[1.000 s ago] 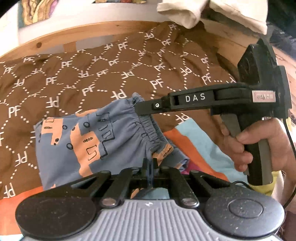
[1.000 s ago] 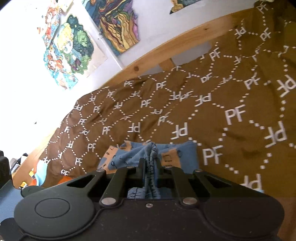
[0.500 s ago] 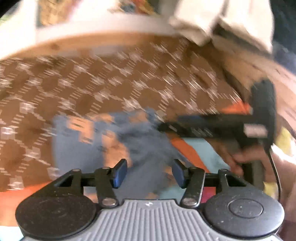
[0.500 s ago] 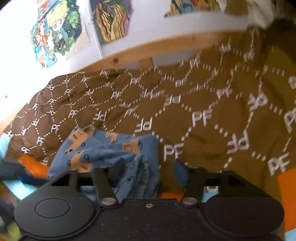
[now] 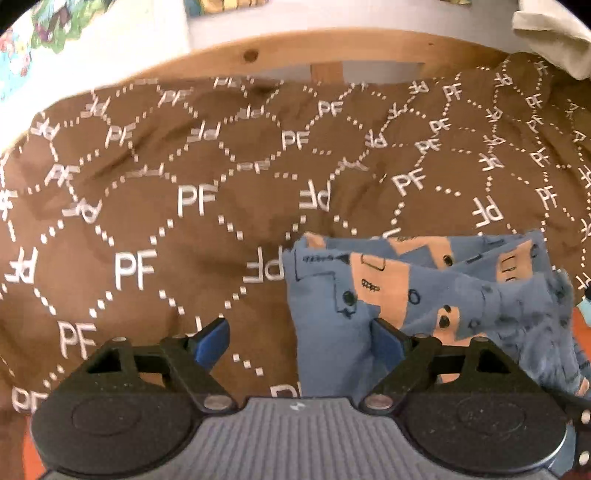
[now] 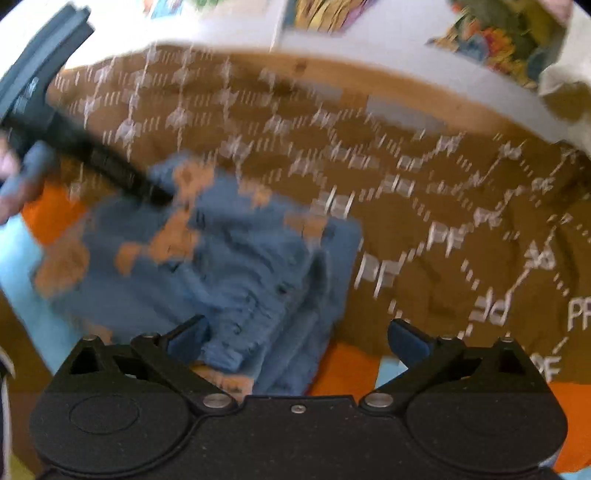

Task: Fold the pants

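Note:
The blue pants with orange patches (image 5: 424, 291) lie folded in a loose bundle on the brown patterned blanket (image 5: 166, 206). My left gripper (image 5: 301, 345) is open and empty, its right finger just over the pants' left edge. In the blurred right wrist view the pants (image 6: 229, 266) lie rumpled, waistband toward me. My right gripper (image 6: 297, 338) is open and empty just above their near edge. The left gripper's body (image 6: 74, 147) reaches in from the upper left over the pants.
A wooden bed rail (image 5: 295, 48) and a white wall with posters (image 6: 332, 14) run along the back. A cream cloth (image 5: 550, 40) hangs at the upper right. Orange and light blue bedding (image 6: 347, 373) shows under the blanket's near edge.
Both grippers were shut on the pants a second ago. Both have opened and let go, and the pants now lie on the blanket. The left gripper has swung to the left.

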`<action>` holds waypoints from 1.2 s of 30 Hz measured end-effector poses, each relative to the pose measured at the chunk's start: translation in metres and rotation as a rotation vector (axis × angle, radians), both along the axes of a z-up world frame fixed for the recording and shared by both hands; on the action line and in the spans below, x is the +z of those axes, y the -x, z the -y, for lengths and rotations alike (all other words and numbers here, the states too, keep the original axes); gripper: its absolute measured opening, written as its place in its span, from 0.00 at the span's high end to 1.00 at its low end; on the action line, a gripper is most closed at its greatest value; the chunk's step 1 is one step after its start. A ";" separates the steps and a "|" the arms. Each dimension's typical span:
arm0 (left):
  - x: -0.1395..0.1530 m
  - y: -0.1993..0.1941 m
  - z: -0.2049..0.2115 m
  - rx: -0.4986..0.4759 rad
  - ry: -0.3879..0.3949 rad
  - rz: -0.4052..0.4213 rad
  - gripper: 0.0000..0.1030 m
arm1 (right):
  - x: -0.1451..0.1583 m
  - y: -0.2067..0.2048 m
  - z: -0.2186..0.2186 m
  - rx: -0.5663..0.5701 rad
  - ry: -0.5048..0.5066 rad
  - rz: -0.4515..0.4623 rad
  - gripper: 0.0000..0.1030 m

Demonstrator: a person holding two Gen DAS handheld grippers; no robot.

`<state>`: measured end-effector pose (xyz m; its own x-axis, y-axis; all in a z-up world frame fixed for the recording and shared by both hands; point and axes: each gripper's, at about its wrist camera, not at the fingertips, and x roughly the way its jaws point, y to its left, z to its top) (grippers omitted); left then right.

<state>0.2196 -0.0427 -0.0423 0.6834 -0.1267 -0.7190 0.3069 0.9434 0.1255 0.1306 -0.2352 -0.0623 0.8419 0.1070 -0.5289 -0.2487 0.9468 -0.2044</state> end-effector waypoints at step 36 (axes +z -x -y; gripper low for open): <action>0.024 0.041 -0.016 0.097 0.112 -0.058 0.00 | 0.028 0.015 0.031 -0.093 -0.237 0.100 0.01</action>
<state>0.1790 -0.0264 -0.0183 0.6541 -0.1437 -0.7426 0.2176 0.9760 0.0028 0.1154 -0.2659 -0.0344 0.9005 0.1380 -0.4123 -0.1484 0.9889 0.0067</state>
